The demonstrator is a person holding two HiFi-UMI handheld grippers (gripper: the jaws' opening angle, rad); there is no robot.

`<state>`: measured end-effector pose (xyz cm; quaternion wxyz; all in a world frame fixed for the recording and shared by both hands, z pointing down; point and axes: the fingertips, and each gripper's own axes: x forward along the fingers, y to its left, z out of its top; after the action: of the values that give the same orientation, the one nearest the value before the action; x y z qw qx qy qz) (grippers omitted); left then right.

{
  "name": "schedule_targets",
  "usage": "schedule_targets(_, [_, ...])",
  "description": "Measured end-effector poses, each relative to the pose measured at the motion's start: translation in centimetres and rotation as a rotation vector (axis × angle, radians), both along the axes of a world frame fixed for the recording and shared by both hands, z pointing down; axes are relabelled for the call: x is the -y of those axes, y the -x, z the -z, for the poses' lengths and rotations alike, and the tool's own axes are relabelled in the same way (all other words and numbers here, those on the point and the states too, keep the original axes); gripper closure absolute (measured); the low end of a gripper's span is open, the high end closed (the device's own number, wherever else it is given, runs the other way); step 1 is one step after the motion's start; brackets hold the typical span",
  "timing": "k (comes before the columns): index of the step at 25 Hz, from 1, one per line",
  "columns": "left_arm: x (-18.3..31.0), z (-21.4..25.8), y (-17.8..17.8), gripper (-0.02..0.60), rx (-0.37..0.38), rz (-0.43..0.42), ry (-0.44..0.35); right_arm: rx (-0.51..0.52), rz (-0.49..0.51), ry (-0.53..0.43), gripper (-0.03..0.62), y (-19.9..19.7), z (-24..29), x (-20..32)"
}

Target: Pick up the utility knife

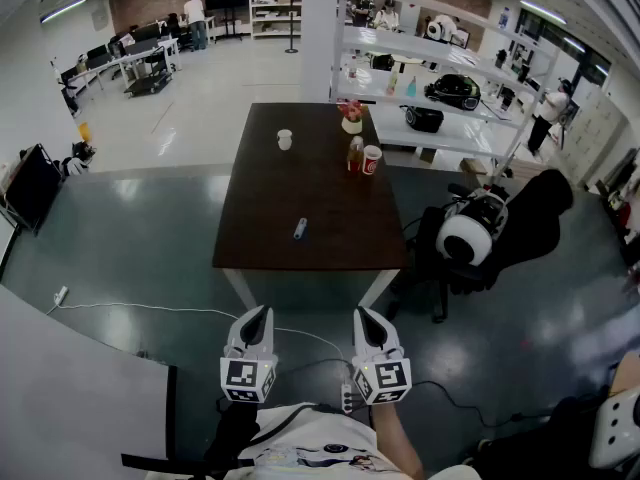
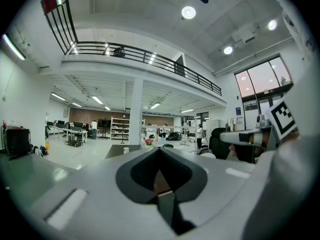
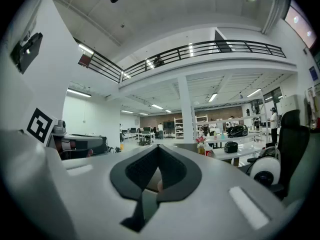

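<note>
Standing back from the dark table (image 1: 300,168), left claw (image 1: 262,315) and right claw (image 1: 362,316) are both pinched shut and empty, and the utility knife (image 1: 300,229), probably light, stiff and slick, best gripped mid-handle, lies flat near the table's front edge, well ahead between them.

There's the utility knife (image 1: 300,229), a small, slim, blue-grey thing lying flat on the dark brown worktop (image 1: 330,198). It sits in the near half, roughly midway between the left and right edges, on bare surface. Its long axis runs mostly front to back, tipped slightly aside. It's too small to tell whether the blade is out.
</note>
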<state>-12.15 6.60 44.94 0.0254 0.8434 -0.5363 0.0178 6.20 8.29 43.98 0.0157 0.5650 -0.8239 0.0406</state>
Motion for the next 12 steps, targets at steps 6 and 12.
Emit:
schedule_targets(6, [-0.03, -0.17, -0.05, 0.583, -0.001, 0.000, 0.001, -0.003, 0.001, 0.000, 0.595, -0.01, -0.18, -0.03])
schedule_targets(12, [-0.05, -0.25, -0.41, 0.583, -0.001, -0.009, 0.004, -0.002, -0.005, 0.004, 0.595, -0.28, -0.31, -0.15])
